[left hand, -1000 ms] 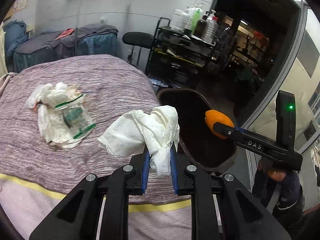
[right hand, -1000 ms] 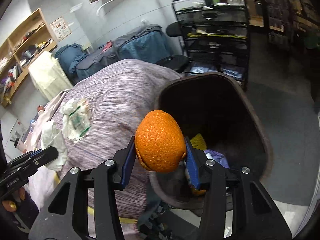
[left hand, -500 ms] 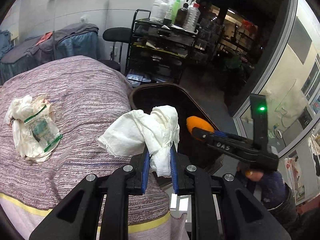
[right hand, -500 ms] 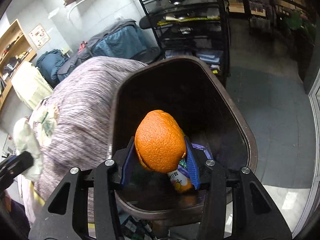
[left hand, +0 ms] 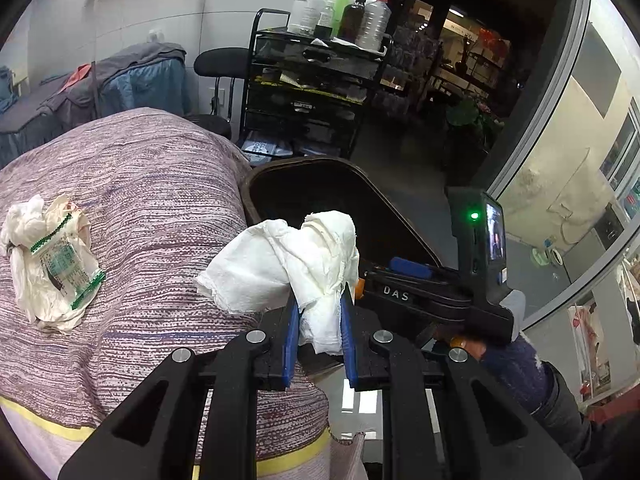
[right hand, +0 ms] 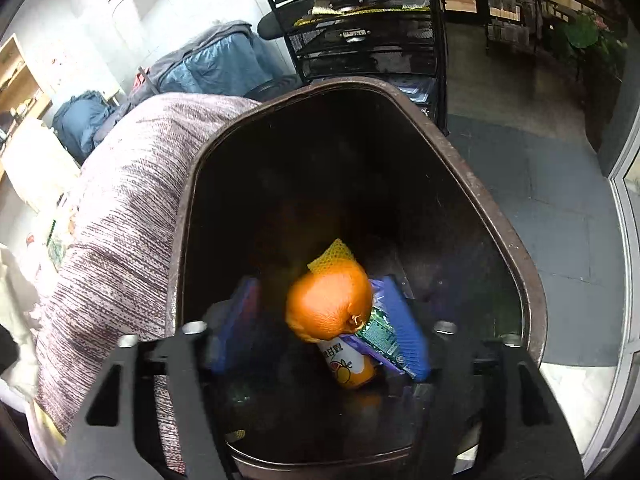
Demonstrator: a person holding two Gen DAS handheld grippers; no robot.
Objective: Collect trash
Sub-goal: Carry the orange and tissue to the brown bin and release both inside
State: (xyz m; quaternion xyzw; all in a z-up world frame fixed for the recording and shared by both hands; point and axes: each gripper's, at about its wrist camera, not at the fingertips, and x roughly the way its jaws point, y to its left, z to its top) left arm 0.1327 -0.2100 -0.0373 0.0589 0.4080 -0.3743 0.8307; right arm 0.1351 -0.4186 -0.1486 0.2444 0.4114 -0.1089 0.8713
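Note:
My left gripper (left hand: pixel 318 334) is shut on a crumpled white tissue (left hand: pixel 288 266), held above the bed's edge beside the dark brown bin (left hand: pixel 280 178). My right gripper (right hand: pixel 318 326) hangs over the bin's (right hand: pixel 472 184) mouth with its jaws opening. The orange peel (right hand: pixel 330 306) is free of both blue pads, blurred as it drops between them toward the trash below. In the left wrist view the right gripper's body (left hand: pixel 436 290) reaches over the bin. More trash, tissues and a green-printed wrapper (left hand: pixel 52 264), lies on the purple bedcover.
A juice bottle (right hand: pixel 352 366), yellow netting (right hand: pixel 332 254) and a wrapper lie in the bin. A black wire cart (left hand: pixel 312 92) with bottles stands behind it, next to a black stool (left hand: pixel 220 62). Glass wall to the right. The person's hand and dark sleeve (left hand: pixel 516 364) hold the right gripper.
The right gripper sank over the bin and its jaws spread, letting go of the orange peel, which is falling. The left gripper drifted toward the bin, still holding the tissue.

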